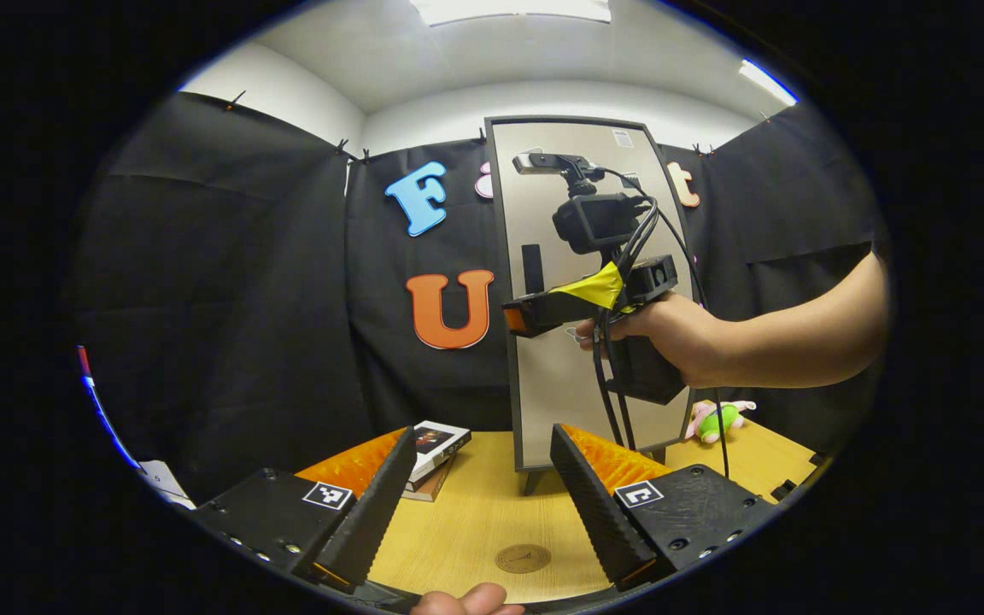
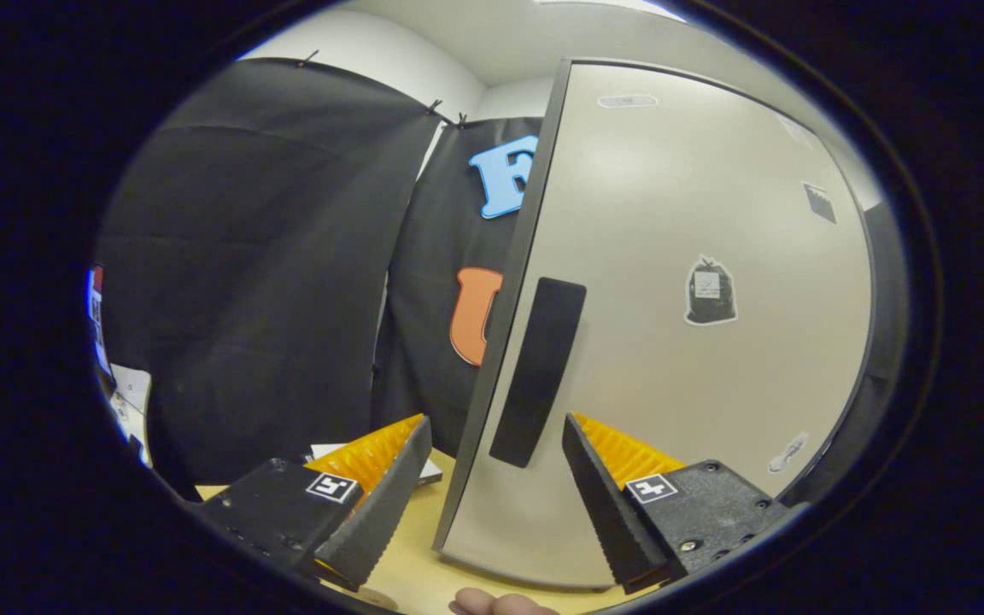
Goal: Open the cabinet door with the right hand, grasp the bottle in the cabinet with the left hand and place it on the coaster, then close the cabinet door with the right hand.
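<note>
The tall cabinet (image 1: 582,401) stands at the back of the wooden table (image 1: 475,512), its beige door (image 2: 671,282) flat against the frame. A black vertical handle (image 2: 539,371) sits near the door's left edge. In the right gripper view, my right gripper (image 2: 496,504) is open just short of this handle, which lies ahead in the gap between the fingers. In the left gripper view, a hand (image 1: 671,337) holds the right gripper (image 1: 515,318) level with the handle (image 1: 532,269). My left gripper (image 1: 479,504) hangs open and empty above the round brown coaster (image 1: 523,559). The door hides the cabinet's inside.
Two stacked books (image 1: 432,448) lie on the table left of the cabinet. A green and pink plush toy (image 1: 718,418) lies to its right. Black cloth walls close the booth behind and on both sides.
</note>
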Motion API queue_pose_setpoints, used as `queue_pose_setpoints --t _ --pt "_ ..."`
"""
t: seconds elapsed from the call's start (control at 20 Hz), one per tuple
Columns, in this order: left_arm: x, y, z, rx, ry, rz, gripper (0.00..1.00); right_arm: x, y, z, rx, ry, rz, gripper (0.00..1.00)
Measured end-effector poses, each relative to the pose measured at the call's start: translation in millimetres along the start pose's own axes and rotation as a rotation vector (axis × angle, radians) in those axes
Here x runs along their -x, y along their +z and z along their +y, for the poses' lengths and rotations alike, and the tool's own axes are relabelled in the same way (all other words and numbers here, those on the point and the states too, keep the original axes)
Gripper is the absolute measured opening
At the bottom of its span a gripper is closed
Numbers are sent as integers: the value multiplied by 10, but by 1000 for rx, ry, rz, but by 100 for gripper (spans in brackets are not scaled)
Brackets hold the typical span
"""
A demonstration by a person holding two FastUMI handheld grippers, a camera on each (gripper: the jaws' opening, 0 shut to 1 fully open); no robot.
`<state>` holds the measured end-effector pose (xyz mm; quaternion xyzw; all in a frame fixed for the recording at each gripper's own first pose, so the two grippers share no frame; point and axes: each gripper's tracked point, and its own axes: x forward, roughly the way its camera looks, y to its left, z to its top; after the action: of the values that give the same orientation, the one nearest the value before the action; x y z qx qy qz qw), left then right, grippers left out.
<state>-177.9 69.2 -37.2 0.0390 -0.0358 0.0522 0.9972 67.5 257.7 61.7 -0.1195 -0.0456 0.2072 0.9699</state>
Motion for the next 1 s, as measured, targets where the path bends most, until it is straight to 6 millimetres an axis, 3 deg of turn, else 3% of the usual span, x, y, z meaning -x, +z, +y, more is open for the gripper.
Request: queue_pose_setpoints --t 0.2,0.4,0.45,0.5,0.55,0.6,1.0 --pt "-41 -127 73 4 25 27 95 -191 21 -156 -22 -69 2 99" --pt "-31 -239 18 11 12 61 96 -299 43 -97 -29 -52 1 96" --pt "-35 -268 -13 21 3 70 96 -304 81 -120 -9 -58 -14 92" --pt "-37 -272 -26 25 -1 75 96 -306 128 -186 19 -90 -39 80" --pt "-44 -267 -21 25 -3 77 96 -297 101 -191 28 -91 -32 49" --pt "-53 -265 -9 23 -4 78 96 -298 93 -188 31 -81 -34 43" --pt "-130 -248 -72 24 -40 79 96 -266 101 -178 -57 -18 -4 25"
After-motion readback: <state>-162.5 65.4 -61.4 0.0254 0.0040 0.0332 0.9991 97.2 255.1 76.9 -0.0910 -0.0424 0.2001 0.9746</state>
